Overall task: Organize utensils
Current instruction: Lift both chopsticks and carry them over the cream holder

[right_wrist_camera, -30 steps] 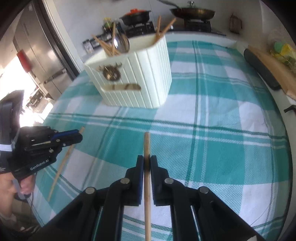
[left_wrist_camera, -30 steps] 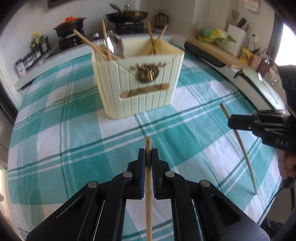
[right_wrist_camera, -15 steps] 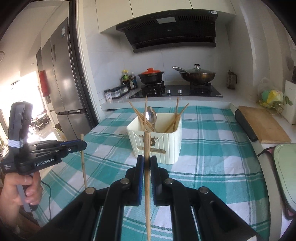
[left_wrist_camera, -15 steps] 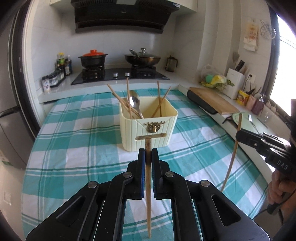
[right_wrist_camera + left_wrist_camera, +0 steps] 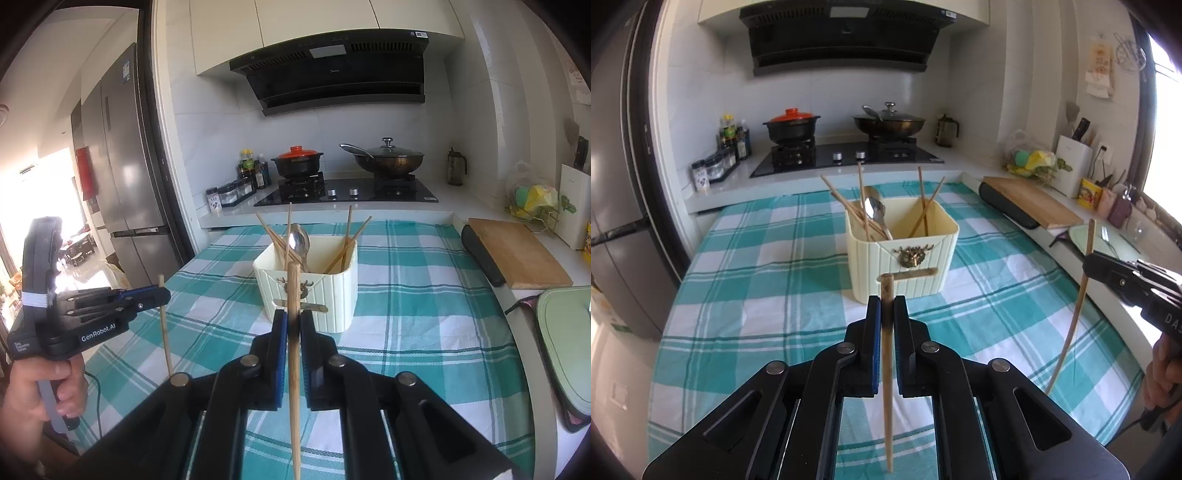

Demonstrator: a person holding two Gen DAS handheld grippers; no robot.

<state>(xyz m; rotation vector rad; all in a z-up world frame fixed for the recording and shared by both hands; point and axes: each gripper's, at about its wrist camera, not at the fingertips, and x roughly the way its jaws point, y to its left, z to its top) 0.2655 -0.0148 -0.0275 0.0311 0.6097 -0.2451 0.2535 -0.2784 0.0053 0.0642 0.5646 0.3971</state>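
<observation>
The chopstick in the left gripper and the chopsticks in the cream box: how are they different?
The held chopstick is alone, clamped in the left gripper and hanging in the air above the checked tablecloth. The box chopsticks sit in the cream holder, leaning against its walls, some crossing, beside a metal spoon. The held one stands nearly upright; those slant. All are thin wooden sticks.

Two grippers (image 5: 886, 306) (image 5: 293, 321) each hold one chopstick (image 5: 886, 369) (image 5: 293, 369); one holder (image 5: 905, 254) contains five chopsticks (image 5: 925, 210) and one spoon (image 5: 875, 210).
</observation>
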